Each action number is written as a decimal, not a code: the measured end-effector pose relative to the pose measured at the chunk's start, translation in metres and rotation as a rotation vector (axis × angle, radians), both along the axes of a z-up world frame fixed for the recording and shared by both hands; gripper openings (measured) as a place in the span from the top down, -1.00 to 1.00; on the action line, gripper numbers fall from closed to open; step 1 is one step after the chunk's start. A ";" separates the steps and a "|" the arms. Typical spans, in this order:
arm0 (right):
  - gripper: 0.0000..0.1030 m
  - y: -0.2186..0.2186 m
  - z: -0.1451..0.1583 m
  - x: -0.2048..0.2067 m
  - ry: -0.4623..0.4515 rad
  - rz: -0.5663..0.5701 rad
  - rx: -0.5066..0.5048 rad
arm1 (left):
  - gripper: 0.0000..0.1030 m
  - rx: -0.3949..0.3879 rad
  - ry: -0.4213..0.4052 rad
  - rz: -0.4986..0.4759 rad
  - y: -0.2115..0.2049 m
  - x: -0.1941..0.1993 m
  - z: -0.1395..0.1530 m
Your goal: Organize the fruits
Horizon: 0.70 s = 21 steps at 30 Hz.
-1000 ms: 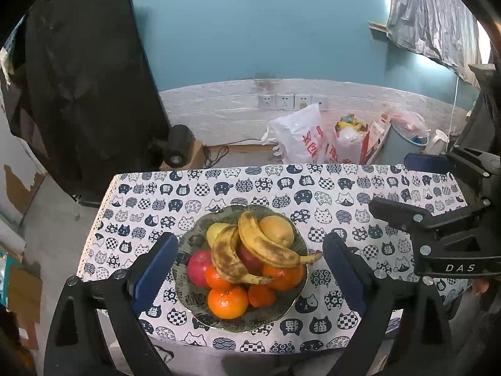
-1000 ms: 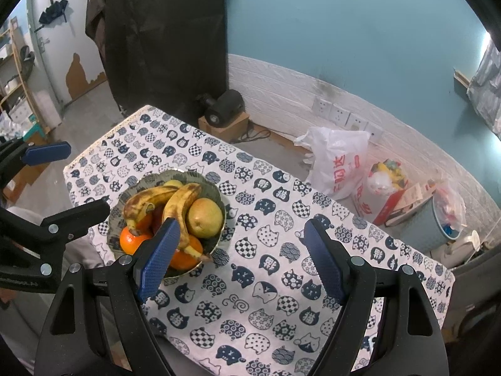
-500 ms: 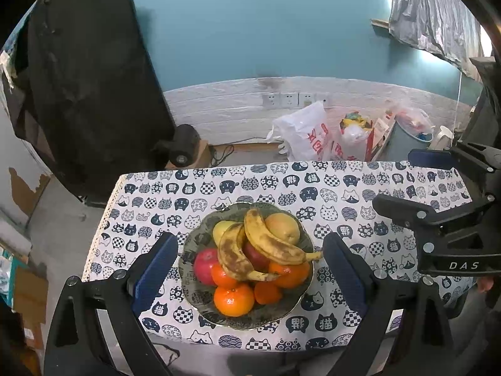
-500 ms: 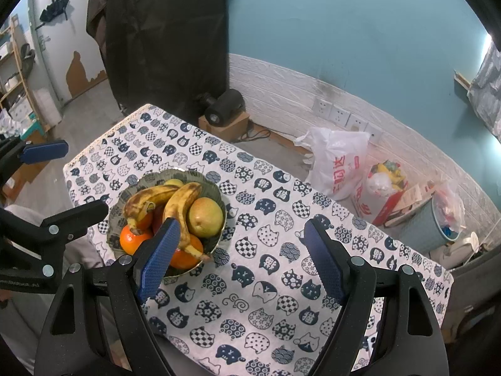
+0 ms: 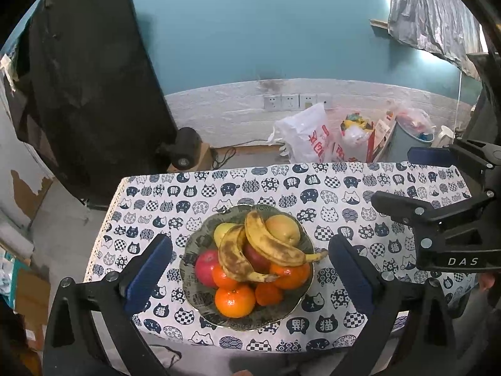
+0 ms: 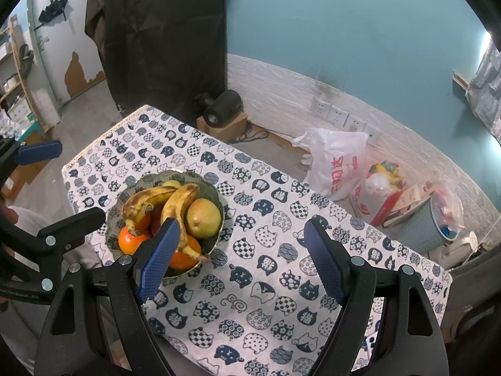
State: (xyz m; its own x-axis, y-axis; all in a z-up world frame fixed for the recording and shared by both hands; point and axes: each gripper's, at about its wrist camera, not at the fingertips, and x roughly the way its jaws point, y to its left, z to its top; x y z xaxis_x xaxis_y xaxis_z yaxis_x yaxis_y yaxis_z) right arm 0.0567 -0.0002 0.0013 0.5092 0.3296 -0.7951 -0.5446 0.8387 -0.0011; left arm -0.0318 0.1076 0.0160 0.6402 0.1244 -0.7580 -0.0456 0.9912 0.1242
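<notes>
Stood near a teal wall: table [image 5: 407, 181], draped edge to edge in a white cloth [image 6: 281, 282] printed with navy cat faces, lace trim along one short side. Sat directly on that cloth, toward the lace end: one patterned green bowl [image 5: 200, 297], scalloped rim, heaped with fruit. Otherwise only bare printed cloth across the surface.

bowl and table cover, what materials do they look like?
Bowl: likely glazed ceramic, though glossy melamine would look alike; scalloped rim with a thin bright edge line, printed greenish pattern, slight sheen. Table cover: woven fabric, matte, printed with navy cat heads; a lace-like trim runs along its left edge and it drapes over the table's front.
</notes>
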 end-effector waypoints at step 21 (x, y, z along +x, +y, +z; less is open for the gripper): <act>-0.56 0.001 0.000 -0.001 -0.001 0.002 -0.002 | -0.96 -0.002 0.006 0.000 -0.001 0.000 -0.001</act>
State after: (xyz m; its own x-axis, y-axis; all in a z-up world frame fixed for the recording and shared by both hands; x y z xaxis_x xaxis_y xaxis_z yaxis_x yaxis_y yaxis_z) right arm 0.0557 0.0007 0.0011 0.5094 0.3292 -0.7951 -0.5460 0.8378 -0.0030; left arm -0.0320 0.1068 0.0154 0.6356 0.1230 -0.7622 -0.0453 0.9915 0.1223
